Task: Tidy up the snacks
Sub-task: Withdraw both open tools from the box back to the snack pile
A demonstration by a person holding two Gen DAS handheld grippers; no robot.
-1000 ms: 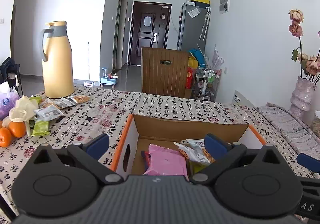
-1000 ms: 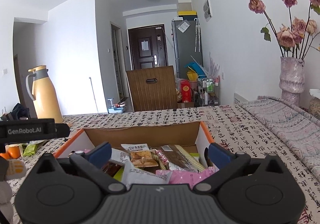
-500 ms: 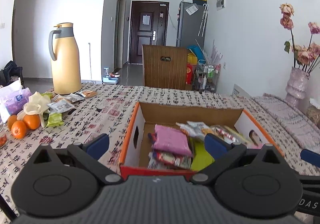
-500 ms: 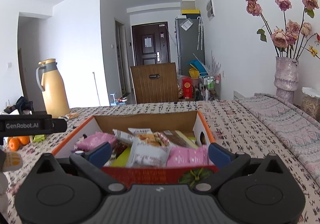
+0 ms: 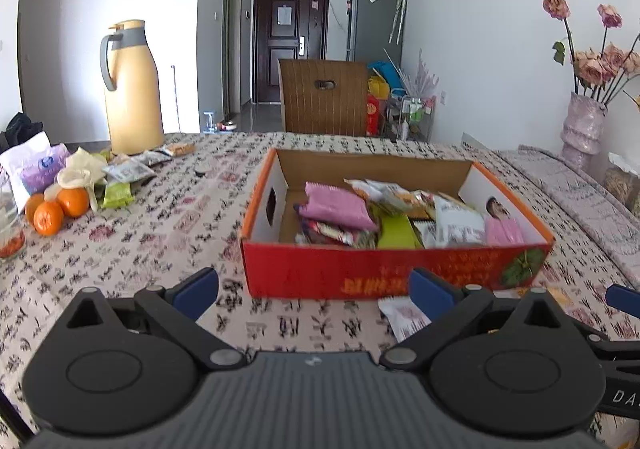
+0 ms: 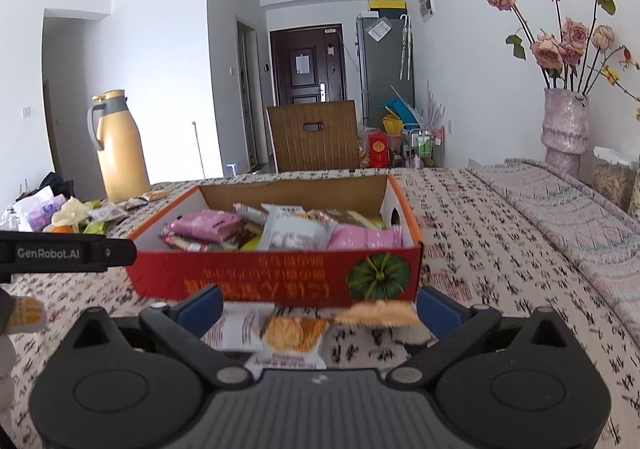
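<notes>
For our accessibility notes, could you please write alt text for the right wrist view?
An open right claw hovers over snack packets lying on the patterned tablecloth, just before a red cardboard box filled with snacks. A yellow thermos stands far left.

The left tool [image 5: 314,291] is held low over the patterned surface [image 5: 160,233], its blue-tipped fingers [image 5: 196,287] spread wide with nothing gripped between them. Just ahead of the fingertips a red-fronted cardboard box [image 5: 360,273] is seen, open at the top and filled with snack packets; a pink packet [image 5: 340,205] lies uppermost towards its left side. A white packet [image 5: 400,319] lies flat on the cloth just in front of the box, partly hidden behind the right-hand finger. Far ahead and to the left, a yellow thermos jug [image 5: 130,89] is stood upright, with oranges [image 5: 56,209] and loose packets [image 5: 128,173] scattered nearer to the tool on that side.
</notes>
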